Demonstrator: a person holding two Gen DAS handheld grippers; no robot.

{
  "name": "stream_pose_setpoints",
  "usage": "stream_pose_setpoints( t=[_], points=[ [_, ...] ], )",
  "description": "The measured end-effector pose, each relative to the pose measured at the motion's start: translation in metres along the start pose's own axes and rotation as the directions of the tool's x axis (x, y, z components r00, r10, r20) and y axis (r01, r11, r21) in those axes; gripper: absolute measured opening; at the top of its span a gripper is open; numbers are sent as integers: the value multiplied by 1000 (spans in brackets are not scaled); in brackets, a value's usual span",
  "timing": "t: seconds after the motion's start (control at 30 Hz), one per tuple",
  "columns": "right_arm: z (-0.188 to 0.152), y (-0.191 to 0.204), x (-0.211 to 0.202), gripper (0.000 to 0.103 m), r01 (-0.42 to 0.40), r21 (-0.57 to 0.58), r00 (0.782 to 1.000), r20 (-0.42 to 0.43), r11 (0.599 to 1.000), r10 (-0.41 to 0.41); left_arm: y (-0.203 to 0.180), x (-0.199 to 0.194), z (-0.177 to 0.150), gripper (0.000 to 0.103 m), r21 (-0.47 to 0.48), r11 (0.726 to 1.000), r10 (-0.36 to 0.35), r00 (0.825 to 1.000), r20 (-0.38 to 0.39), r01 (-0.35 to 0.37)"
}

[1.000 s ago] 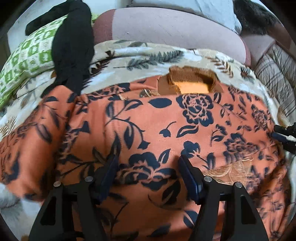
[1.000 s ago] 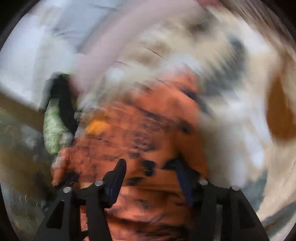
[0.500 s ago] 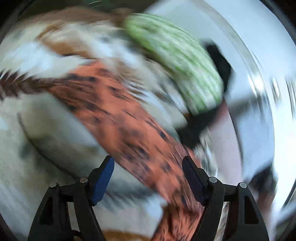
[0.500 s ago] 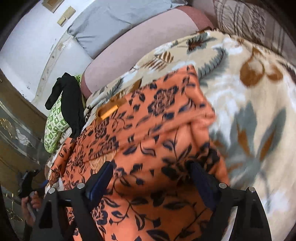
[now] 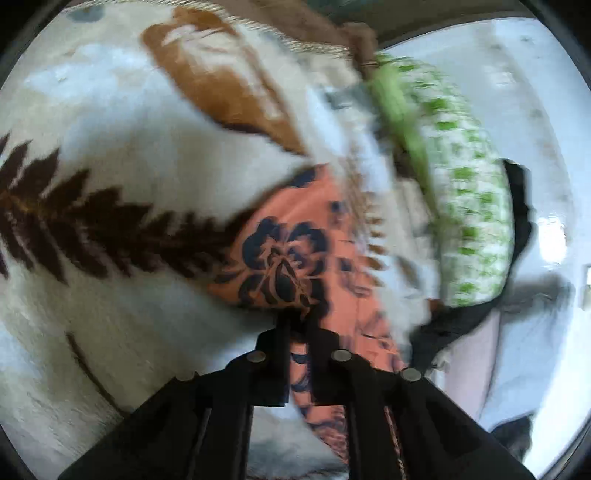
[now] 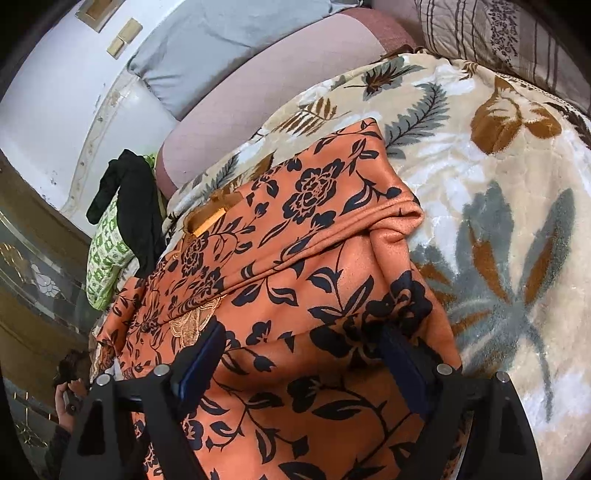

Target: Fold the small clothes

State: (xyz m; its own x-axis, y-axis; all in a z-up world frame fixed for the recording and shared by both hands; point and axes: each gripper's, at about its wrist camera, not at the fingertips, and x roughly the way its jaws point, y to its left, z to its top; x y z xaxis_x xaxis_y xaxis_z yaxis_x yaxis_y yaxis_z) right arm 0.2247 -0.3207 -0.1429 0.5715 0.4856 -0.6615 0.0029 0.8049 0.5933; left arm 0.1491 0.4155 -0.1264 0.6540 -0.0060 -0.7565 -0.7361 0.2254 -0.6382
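Note:
An orange garment with dark blue flowers (image 6: 295, 280) lies on a cream leaf-print blanket (image 6: 498, 184), its right side folded over. My right gripper (image 6: 306, 350) is open, its fingers resting over the garment's near part. In the left wrist view, my left gripper (image 5: 298, 321) is shut on an edge of the garment (image 5: 284, 254), which stretches past the fingers. That view is blurred.
A green-and-white pillow (image 6: 105, 254) with a black cloth (image 6: 136, 210) draped on it lies at the blanket's left end; it also shows in the left wrist view (image 5: 469, 210). A pink cushion (image 6: 266, 85) and grey pillow (image 6: 221, 40) sit behind. A plaid pillow (image 6: 498, 33) lies far right.
My left gripper has swung to the garment's left edge and closed on it. My right gripper has stayed open over the garment, whose right side now lies folded over.

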Motion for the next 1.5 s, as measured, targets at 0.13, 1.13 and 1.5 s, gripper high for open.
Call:
stream_pose_setpoints(
  t=[0.13,1.13,1.5],
  points=[
    [0,0,1,87,-3,-1,1000,6,1000,3,-73,-37,-31,5,299,950,48,985,164,-96],
    [80,37,17,89,-167,63,986,3,984,167,-160,41,-247,61,839,542,161,986,-37,-57],
    [114,105,137,9,126,-295,935,-283,947,-213,-161,72,-250,61,851,524,162,984,-78,-19]
  ],
)
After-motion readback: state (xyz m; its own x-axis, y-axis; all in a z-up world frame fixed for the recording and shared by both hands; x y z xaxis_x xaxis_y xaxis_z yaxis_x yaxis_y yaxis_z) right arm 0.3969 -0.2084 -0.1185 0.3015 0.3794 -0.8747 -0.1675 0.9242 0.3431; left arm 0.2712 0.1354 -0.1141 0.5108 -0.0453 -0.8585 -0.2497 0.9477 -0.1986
